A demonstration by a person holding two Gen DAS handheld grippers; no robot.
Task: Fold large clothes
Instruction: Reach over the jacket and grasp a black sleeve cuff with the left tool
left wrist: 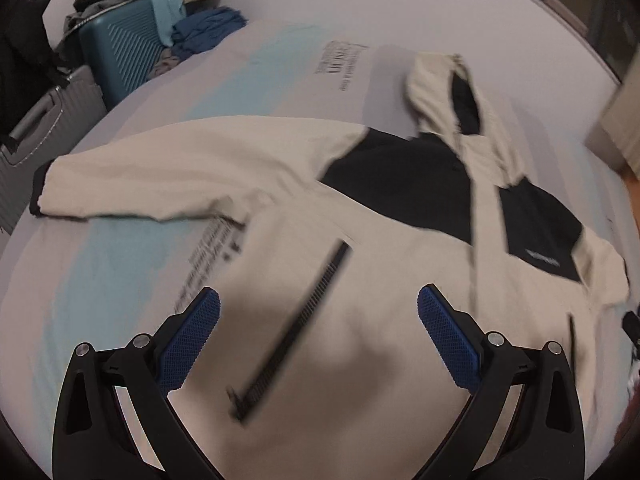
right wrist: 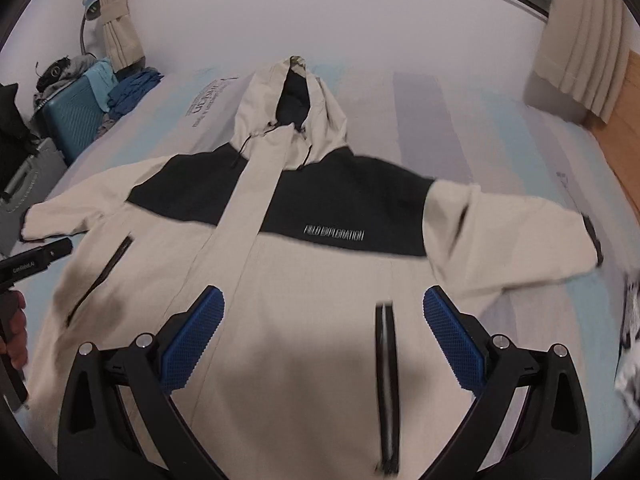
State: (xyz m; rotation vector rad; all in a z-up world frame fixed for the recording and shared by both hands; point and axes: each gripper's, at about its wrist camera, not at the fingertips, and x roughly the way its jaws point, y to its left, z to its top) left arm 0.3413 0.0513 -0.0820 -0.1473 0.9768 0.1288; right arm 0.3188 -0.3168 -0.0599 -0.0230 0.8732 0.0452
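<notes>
A cream and black hooded jacket (right wrist: 320, 264) lies flat, front up, on the bed, sleeves spread to both sides and hood (right wrist: 292, 96) pointing away. It also shows in the left wrist view (left wrist: 280, 184). My left gripper (left wrist: 319, 304) is open and empty, hovering over the jacket's left side above a black pocket zipper (left wrist: 296, 332). My right gripper (right wrist: 324, 304) is open and empty over the jacket's lower middle, next to the right pocket zipper (right wrist: 386, 380). The left gripper's body (right wrist: 32, 264) shows at the left edge of the right wrist view.
The bed sheet (right wrist: 460, 112) is striped pale blue and grey. A teal suitcase (left wrist: 120, 52) with piled clothes and a grey suitcase (left wrist: 40, 128) stand left of the bed. A curtain (right wrist: 580, 40) and wooden board (right wrist: 624, 120) are at the right.
</notes>
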